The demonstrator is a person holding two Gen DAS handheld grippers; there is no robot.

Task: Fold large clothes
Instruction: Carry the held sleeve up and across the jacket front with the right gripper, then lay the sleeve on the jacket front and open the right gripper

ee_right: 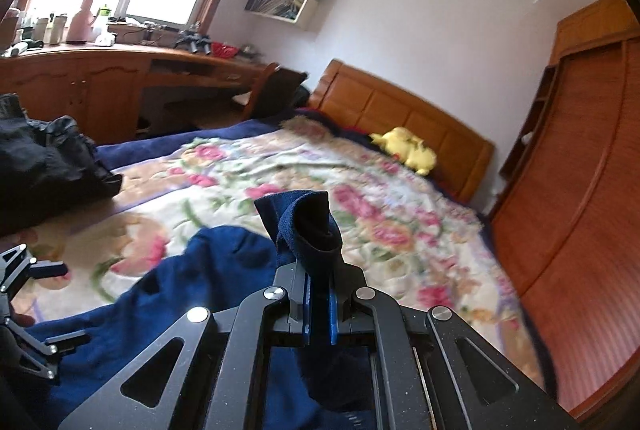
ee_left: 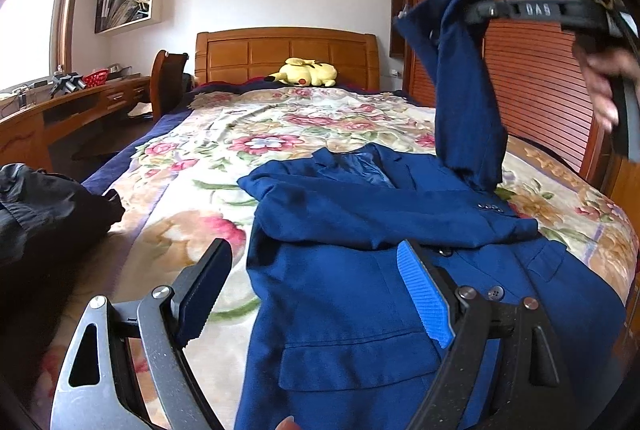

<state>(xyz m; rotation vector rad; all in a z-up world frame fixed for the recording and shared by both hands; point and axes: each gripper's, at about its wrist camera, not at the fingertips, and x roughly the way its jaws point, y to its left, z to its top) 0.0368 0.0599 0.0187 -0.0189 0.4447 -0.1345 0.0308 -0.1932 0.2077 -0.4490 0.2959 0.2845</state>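
Blue jacket (ee_left: 360, 290) is getting folded: right gripper (ee_right: 320, 304) is pinching its second sleeve (ee_left: 460, 90); left gripper (ee_left: 316, 290) is waiting, jaws apart.

blue jacket (ee_left: 340, 294) on floral bed (ee_left: 248, 134)

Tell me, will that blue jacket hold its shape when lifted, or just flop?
Probably flop: the sleeve pinched in the right claw hangs limp while the blue jacket stays on the bed. Likely fairly heavy, being thick and lined. The textured cloth seems unlikely to slip.
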